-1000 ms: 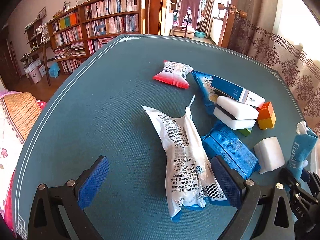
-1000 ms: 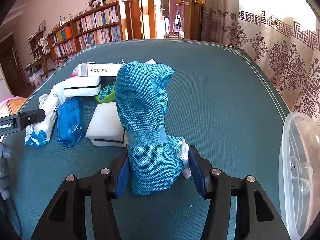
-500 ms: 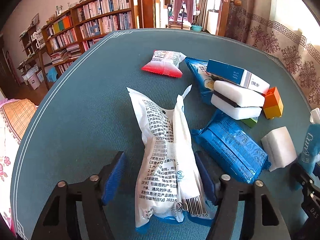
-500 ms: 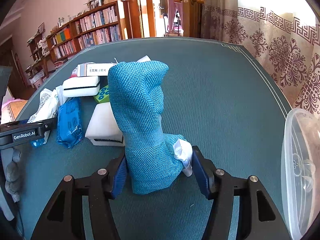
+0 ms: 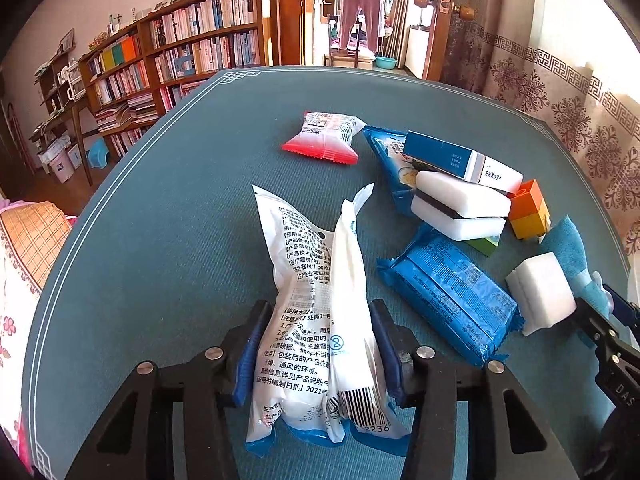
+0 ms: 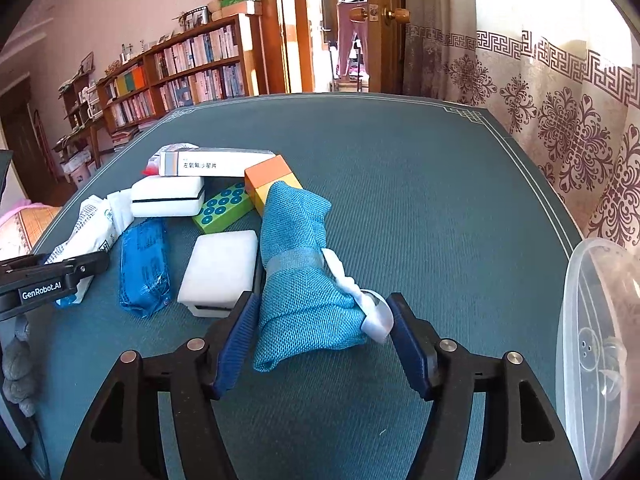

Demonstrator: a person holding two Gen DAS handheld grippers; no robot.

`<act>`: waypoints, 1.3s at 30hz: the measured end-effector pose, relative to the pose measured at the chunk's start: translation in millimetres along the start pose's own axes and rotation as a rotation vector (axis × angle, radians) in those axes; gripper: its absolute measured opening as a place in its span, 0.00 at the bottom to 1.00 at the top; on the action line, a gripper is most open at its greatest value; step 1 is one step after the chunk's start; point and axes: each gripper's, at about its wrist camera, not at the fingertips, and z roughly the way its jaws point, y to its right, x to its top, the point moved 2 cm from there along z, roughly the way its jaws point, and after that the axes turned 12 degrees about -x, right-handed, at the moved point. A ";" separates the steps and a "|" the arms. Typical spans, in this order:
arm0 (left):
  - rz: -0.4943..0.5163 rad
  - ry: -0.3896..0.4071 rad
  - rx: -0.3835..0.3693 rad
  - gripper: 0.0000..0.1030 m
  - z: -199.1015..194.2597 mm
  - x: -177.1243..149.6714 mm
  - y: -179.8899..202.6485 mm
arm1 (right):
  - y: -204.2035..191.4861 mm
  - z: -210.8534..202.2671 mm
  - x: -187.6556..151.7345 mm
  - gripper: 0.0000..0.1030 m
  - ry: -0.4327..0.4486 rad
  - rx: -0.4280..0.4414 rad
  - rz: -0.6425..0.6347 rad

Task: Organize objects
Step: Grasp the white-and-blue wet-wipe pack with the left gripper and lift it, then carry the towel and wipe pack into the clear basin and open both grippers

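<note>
Left claw (image 6: 48, 276) reads "GenRobot.AI".

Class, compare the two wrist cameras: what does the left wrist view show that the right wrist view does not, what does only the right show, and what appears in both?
Only the left wrist view shows the left gripper closed on the white printed packet, and the light blue snack packet under the medicine box.

Only the right wrist view shows the clear plastic container at the table's edge, and the right gripper, whose jaws have just been opening, straddling the blue mesh cloth.

Both show the blue wrapped packet, the white sponges, the building blocks and the teal table.
</note>
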 end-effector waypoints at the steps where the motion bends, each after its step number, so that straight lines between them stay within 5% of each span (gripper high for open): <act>1: -0.001 0.000 -0.001 0.51 -0.4 0.3 -0.2 | -1.5 2.6 2.2 0.66 0.000 -0.005 -0.009; 6: 0.003 0.009 -0.008 0.51 -4.5 1.4 1.3 | -4.8 17.0 8.1 0.65 -0.043 0.025 -0.009; 14: 0.022 0.028 -0.019 0.50 -11.7 1.3 7.7 | 0.8 4.3 2.2 0.49 -0.015 0.043 0.017; 27: 0.047 0.053 -0.023 0.49 -25.6 -1.2 15.7 | 30.3 -41.1 -2.1 0.49 0.059 0.049 0.093; 39: 0.134 0.066 -0.092 0.49 -39.1 0.1 60.6 | 82.0 -74.7 -6.8 0.49 0.107 -0.023 0.155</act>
